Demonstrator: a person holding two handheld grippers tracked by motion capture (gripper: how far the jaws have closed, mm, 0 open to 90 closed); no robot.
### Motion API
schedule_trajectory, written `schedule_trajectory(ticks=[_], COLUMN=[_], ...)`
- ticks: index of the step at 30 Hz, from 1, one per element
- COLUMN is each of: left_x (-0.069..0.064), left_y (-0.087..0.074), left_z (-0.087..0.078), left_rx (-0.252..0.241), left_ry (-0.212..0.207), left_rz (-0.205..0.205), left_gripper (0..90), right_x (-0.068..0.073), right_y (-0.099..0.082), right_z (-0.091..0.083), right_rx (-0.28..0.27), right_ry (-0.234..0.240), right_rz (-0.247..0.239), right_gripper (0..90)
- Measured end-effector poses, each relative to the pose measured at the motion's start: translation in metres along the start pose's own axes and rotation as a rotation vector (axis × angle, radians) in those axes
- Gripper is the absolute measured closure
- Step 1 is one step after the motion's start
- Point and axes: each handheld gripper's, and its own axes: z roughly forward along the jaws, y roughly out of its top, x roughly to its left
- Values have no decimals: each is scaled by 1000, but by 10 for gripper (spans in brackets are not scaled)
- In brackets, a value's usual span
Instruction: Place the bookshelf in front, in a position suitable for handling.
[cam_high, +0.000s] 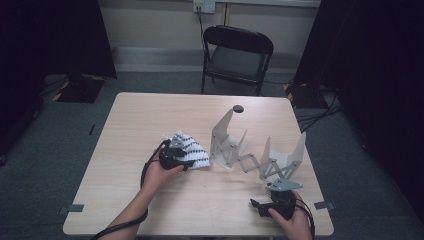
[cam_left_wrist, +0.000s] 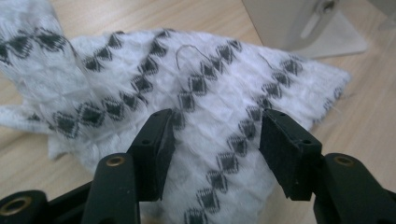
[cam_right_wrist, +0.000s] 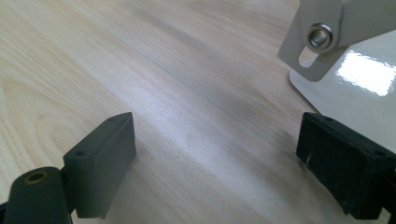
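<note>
The step in hand looks like taking hold of the cloth (cam_high: 190, 148), which lies bunched in a low mound on the table (cam_high: 125, 150), left of the middle and just left of the white folding rack (cam_high: 260, 152). The left gripper (cam_left_wrist: 215, 133) sits over the near side of the cloth with its jaws partly apart and a raised ridge of fabric between them; the pads do not seem to pinch it yet, so I judge the grip not made.

To do this well, the jaws should close on a thick fold rather than a single thin layer, so the weave does not slip out. Lifting should go straight up and away from the rack's foot, which stands just beyond the cloth's far edge and could snag a corner.

The right gripper (cam_right_wrist: 217, 154) rests at the near right of the table, jaws wide apart over bare wood, holding nothing, with a plate of the rack just to its right.

The cloth is white and nubbly, crossed by rows of dark diamond shapes. It is crumpled, with a loose thread on top.
</note>
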Motion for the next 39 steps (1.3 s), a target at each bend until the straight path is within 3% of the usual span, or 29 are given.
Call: schedule_trajectory(ticks=[10,14,21,23,30,39], left_x=[-17,-24,-33,-37,-40,-35], left_y=[-29,-34,-37,-36,-20,-24], left_z=[-29,-33,-38,-43,-54,-40], left_rx=[-1,-3,9,11,-45,-12], left_ry=[-9,-23,-46,-57,-45,-36], left_rz=[9,20,25,46,53,36], left_gripper=[427,432,447,449,443,423], right_x=[0,0,-1,-3,-8,-17], right_y=[0,0,-1,-3,-9,-15], right_z=[0,0,-1,-4,-14,-27], right_rx=[0,1,1,6,26,66], right_ry=[-1,-1,4,12,26,14], right_rz=[1,3,-2,-9,-27,-25], right_gripper=[111,111,114,117,134,146])
